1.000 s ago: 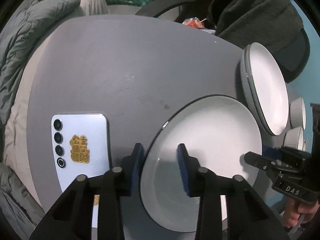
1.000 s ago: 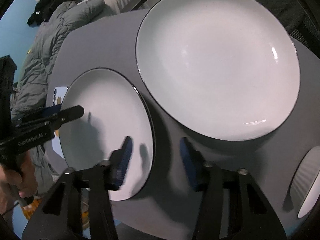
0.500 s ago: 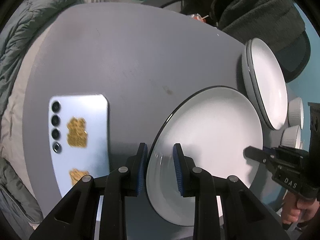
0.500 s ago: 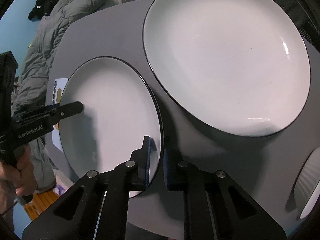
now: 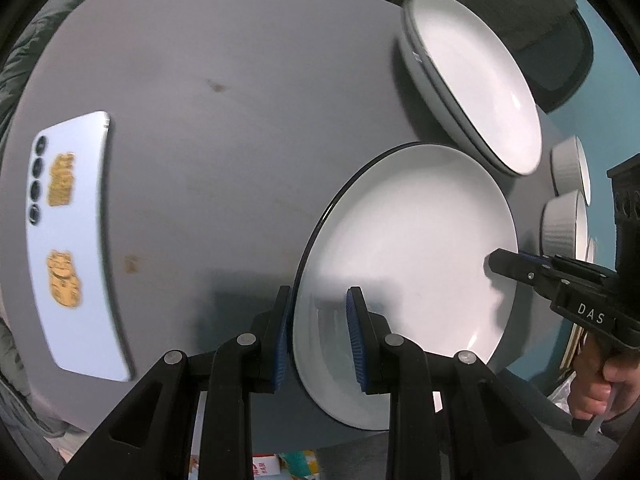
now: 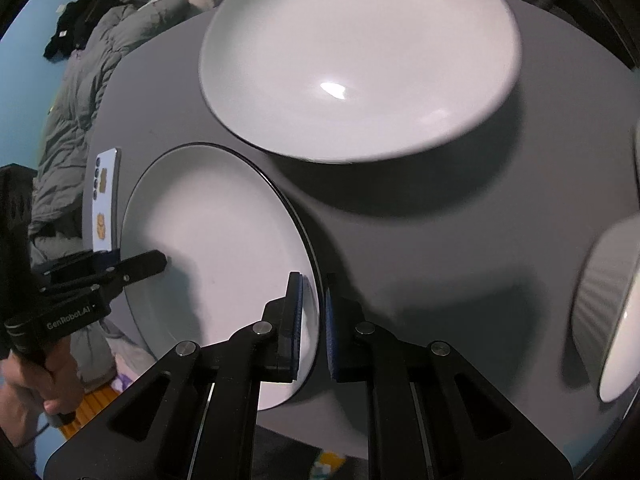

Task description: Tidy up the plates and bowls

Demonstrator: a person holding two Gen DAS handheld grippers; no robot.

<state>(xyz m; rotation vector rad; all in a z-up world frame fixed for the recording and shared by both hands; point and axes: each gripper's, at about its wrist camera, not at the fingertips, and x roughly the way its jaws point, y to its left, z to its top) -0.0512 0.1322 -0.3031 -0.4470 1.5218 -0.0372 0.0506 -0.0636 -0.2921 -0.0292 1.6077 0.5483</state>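
Observation:
A white plate with a dark rim (image 5: 412,240) (image 6: 216,240) is held at two opposite edges, slightly tilted over the grey round table (image 5: 220,60). My left gripper (image 5: 318,336) (image 6: 156,264) is shut on its left rim, one pad on top and one underneath. At the opposite rim my right gripper (image 6: 314,328) (image 5: 504,264) is shut on the plate too. A stack of larger white plates (image 5: 480,80) (image 6: 360,60) sits just beyond the held plate. Two ribbed white bowls (image 5: 568,168) (image 5: 560,228) stand at the table's right edge; one bowl (image 6: 608,312) shows in the right wrist view.
A pale blue phone (image 5: 68,240) (image 6: 104,204) lies face down on the table's left side. A grey quilt (image 6: 80,92) bunches past the left edge. A chair with dark clothing (image 5: 540,20) stands behind the stack. A hand (image 5: 596,388) grips the right tool.
Both grippers closed onto the plate's rim, the right one from well open. Both then moved with the plate toward the stack; the phone slid left in the left wrist view.

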